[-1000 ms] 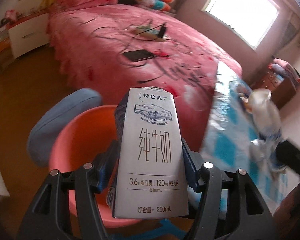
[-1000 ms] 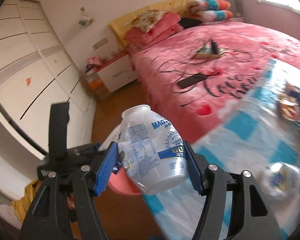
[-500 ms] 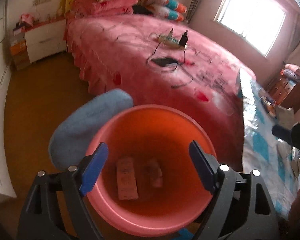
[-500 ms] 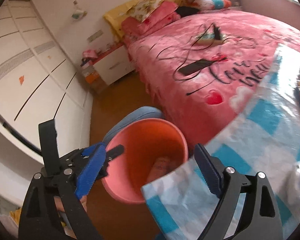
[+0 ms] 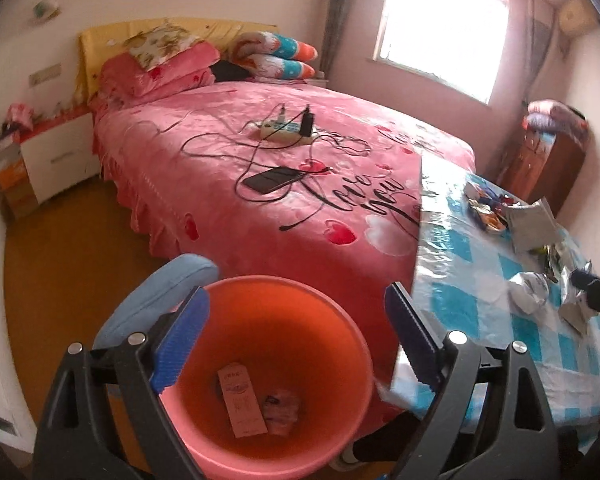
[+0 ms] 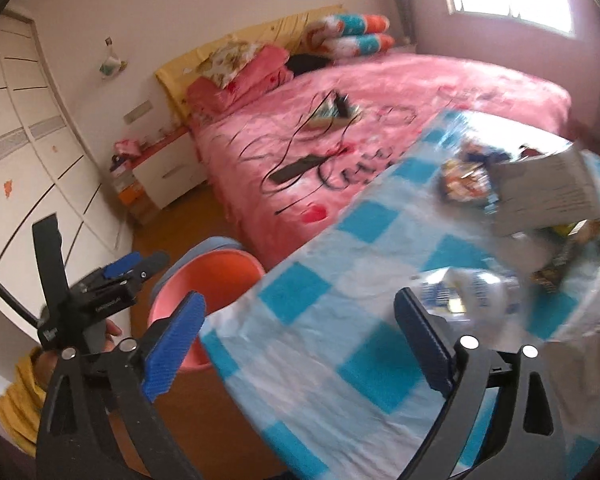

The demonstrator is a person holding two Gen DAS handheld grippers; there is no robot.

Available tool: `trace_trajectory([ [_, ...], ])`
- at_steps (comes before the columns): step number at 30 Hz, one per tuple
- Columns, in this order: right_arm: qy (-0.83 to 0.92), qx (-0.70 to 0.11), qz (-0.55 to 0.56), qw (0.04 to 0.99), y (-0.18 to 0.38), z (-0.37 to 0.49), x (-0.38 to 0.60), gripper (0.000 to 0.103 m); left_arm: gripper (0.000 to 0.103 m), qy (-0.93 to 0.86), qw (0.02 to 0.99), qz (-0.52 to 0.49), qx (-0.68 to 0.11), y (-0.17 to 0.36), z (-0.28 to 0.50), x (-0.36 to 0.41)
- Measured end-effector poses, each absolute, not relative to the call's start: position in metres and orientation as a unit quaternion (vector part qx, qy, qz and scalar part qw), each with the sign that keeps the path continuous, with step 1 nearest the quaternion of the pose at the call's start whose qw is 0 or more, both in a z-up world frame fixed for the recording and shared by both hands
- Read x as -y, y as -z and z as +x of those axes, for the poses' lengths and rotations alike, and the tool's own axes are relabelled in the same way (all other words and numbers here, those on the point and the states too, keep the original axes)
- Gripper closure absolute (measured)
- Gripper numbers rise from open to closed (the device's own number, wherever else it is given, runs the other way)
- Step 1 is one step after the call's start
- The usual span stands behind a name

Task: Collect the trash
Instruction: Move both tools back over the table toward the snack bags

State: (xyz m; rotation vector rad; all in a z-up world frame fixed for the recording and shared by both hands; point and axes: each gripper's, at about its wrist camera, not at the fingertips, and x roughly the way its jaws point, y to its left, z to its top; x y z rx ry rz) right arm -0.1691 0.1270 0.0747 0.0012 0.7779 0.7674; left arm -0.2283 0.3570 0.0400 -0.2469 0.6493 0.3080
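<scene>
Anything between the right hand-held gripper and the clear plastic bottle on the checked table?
Nothing: in the right wrist view only bare blue-and-white checked tablecloth lies between the open right hand-held gripper and the clear plastic bottle.

The bucket [image 5: 340, 320] is smooth orange plastic with a dull sheen. A glossy, crinkled film covers the desk [image 6: 340, 300]. The bed [image 5: 220, 200] wears soft plush cloth. The floor [image 5: 60, 240] looks like polished wood.
</scene>
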Motion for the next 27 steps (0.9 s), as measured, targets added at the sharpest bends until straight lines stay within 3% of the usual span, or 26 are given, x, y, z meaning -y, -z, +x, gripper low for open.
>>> trace_trajectory([
  [10, -0.298, -0.327, 0.025, 0.897, -0.093, -0.172, -0.052, 0.005, 0.013, -0.114, 0.931, -0.090, -0.335, -0.063, -0.188, -0.294],
  [27, -0.196, -0.369, 0.135, 0.898, -0.067, -0.142, 0.067, 0.005, 0.013, -0.009, 0.946, -0.012, -0.323, -0.092, -0.115, -0.195],
])
